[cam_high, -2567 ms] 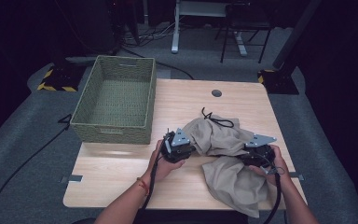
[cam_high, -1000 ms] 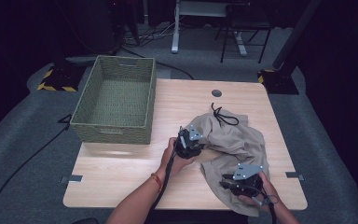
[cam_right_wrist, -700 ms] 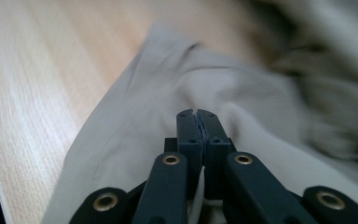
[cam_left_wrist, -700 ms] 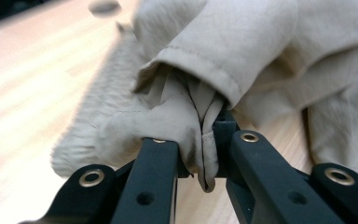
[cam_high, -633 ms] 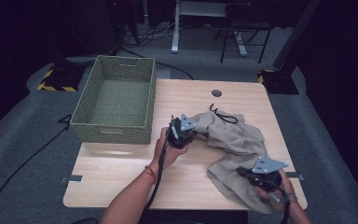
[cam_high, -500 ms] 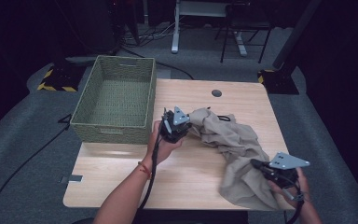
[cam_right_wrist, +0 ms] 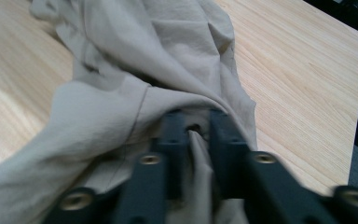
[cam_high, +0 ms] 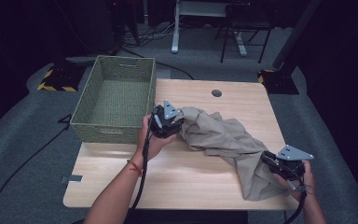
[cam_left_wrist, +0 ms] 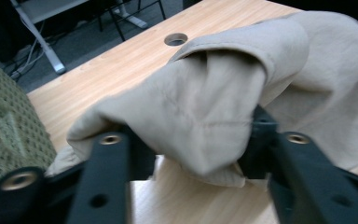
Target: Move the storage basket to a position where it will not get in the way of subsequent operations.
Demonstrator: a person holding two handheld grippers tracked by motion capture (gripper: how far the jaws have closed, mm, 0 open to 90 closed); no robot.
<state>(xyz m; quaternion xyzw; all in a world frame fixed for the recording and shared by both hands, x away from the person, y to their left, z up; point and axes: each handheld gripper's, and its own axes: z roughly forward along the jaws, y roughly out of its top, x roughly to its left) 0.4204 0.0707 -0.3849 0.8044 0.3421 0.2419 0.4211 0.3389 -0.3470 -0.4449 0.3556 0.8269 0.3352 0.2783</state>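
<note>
1. Cloth (cam_high: 223,140): beige, soft and matte, crumpled into folds, with stitched seams; stretched slantwise across the pale wooden table (cam_high: 121,186) from beside the basket (cam_high: 114,100) down to the near right corner.
2. Basket: green woven weave, box-shaped, with slot handles, standing on the table's left far part.
3. Left gripper (cam_high: 170,122): gripped by a hand just beside the basket's near right corner, forearm reaching in from the bottom edge, a red band at the wrist.
4. Left jaws: just now opening, spread moderately, a thick bunched fold of cloth (cam_left_wrist: 205,116) clamped between them, lifted off the wood.
5. Right gripper (cam_high: 272,162): held low at the near right corner, pointing leftward into the cloth.
6. Right jaws: just now opening, close together, pinching a thin pleat of cloth (cam_right_wrist: 121,70).
</note>
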